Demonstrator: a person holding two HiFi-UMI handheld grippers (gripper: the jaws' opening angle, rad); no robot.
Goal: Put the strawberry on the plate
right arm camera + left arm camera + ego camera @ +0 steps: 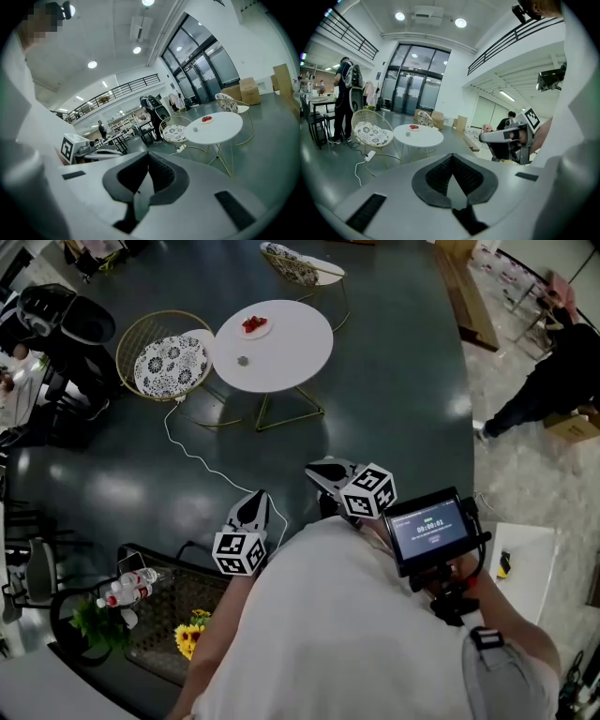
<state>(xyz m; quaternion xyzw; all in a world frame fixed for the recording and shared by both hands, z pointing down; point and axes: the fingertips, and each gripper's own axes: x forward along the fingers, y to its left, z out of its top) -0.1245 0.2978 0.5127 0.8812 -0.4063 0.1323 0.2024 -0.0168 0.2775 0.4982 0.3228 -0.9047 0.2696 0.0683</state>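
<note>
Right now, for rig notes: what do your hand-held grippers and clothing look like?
Left hand-held gripper and right hand-held gripper: white shells, dark ribbed pads, each with a white cube of black square markers. The person wears a white top.

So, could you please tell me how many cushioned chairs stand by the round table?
2. One chair is left of the table in the head view, the other beyond it; more may sit out of frame.

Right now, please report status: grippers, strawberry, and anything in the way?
Left gripper and right gripper shut, empty. Red fruit on plate, white table, well ahead. White cable across floor between.
</note>
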